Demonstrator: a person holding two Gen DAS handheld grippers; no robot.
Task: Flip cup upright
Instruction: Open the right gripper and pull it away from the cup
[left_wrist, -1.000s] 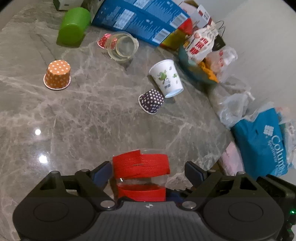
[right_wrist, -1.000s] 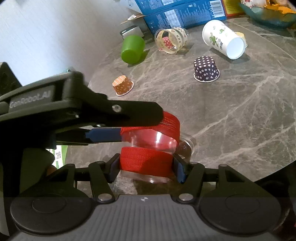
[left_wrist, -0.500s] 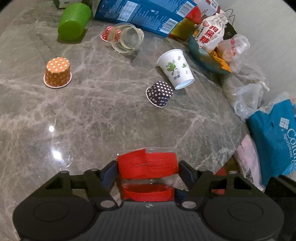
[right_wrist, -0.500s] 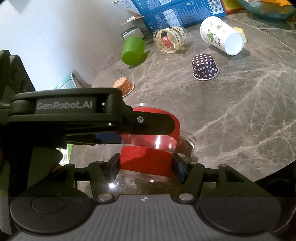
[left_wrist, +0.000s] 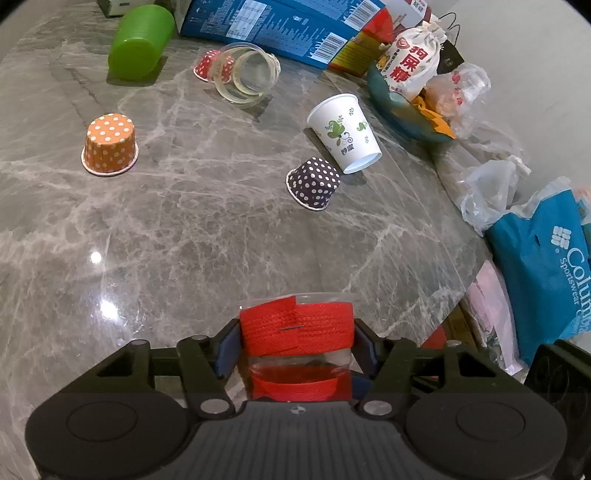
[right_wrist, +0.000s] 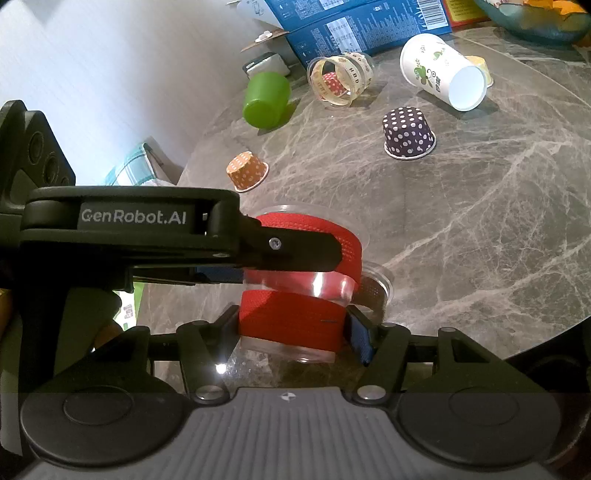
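A clear plastic cup with two red bands (left_wrist: 297, 328) sits between the fingers of both grippers, just above the marble table near its front edge. My left gripper (left_wrist: 295, 343) is shut on the upper red band. My right gripper (right_wrist: 293, 325) is shut on the lower red band (right_wrist: 291, 317), and the left gripper's arm (right_wrist: 184, 240) crosses over the cup from the left in the right wrist view. The cup's rim faces up and away.
On the marble table (left_wrist: 184, 240) stand an upside-down orange dotted cup (left_wrist: 109, 144) and a purple dotted cup (left_wrist: 314, 182). A white paper cup (left_wrist: 345, 133), a clear cup (left_wrist: 245, 74) and a green cup (left_wrist: 142, 40) lie on their sides. Blue boxes (left_wrist: 280, 26) and bags (left_wrist: 543, 266) line the far and right edges.
My left gripper has closed from open onto the cup's upper band and shifted over it. The right gripper keeps its hold; the cup has tilted more upright.
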